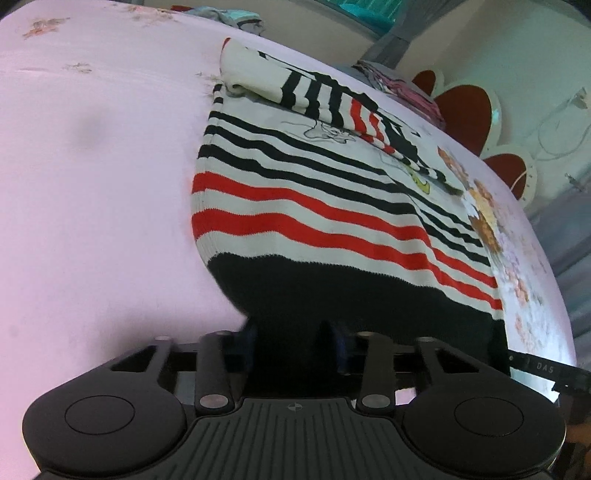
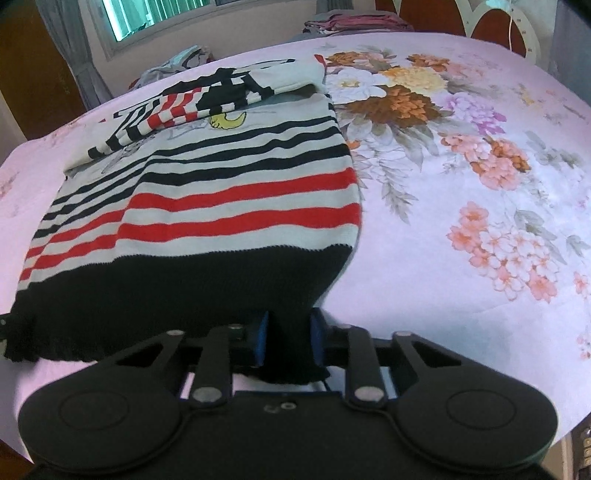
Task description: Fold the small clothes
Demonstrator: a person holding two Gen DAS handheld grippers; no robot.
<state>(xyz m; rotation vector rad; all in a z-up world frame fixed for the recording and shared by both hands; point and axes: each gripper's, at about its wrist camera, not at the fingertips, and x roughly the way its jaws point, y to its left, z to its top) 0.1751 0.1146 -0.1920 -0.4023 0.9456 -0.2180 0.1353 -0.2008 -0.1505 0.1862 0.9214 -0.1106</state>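
Observation:
A small knit sweater (image 1: pixel 314 206) with black and red stripes on white lies flat on the pink bed sheet (image 1: pixel 92 184). Its sleeves are folded across the chest at the far end. The wide black hem is nearest me. My left gripper (image 1: pixel 295 345) is shut on the hem's left corner, the black knit pinched between its blue pads. In the right wrist view the same sweater (image 2: pixel 229 192) stretches away, and my right gripper (image 2: pixel 288 341) is shut on the hem's right corner, with black fabric bunched between its blue pads (image 2: pixel 260 339).
The sheet carries a large flower print (image 2: pixel 461 166) right of the sweater. Folded clothes (image 2: pixel 354 20) sit at the far edge by a red and white headboard (image 1: pixel 469 114). Another clothes pile (image 2: pixel 177 62) lies near the window (image 2: pixel 147 14).

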